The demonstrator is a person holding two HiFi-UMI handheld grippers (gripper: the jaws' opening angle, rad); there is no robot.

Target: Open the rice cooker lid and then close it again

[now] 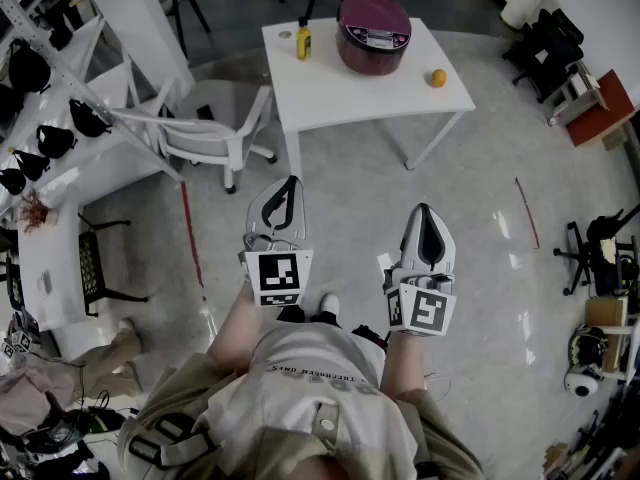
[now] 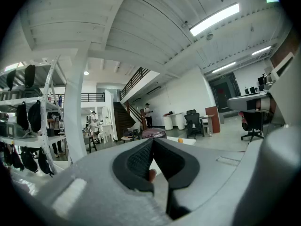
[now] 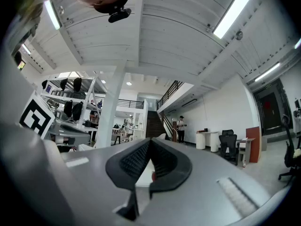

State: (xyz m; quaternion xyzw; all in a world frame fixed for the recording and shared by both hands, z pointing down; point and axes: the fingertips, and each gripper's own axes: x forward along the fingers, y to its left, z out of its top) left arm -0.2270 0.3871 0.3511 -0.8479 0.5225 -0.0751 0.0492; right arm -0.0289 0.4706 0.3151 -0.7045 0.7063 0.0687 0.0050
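You stand on the open floor, well apart from the white table [image 1: 340, 93], with both grippers held out in front of your body and roughly level.

The left gripper [image 1: 290, 181] has its jaws closed together with nothing between them; in the left gripper view [image 2: 153, 141] the dark pads meet at the tips. The right gripper [image 1: 423, 209] is the same: in the right gripper view [image 3: 150, 141] its jaws are pressed together and empty. The two grippers sit side by side with a gap between them, neither touching anything.

The rice cooker [image 1: 373, 33] stands on the far part of the table, a round, dark red body with its lid [image 1: 372, 20] down. A yellow bottle [image 1: 303, 41] stands upright just to its left, and an orange [image 1: 438, 78] lies near the table's right edge, apart from the cooker. In the left gripper view the rice cooker [image 2: 154, 133] shows small and distant just above the jaw tips, with the orange [image 2: 180, 140] to its right.

A white chair [image 1: 215, 133] stands beside the table's left side, and a red line [image 1: 190, 233] runs along the floor to the left of your left gripper.
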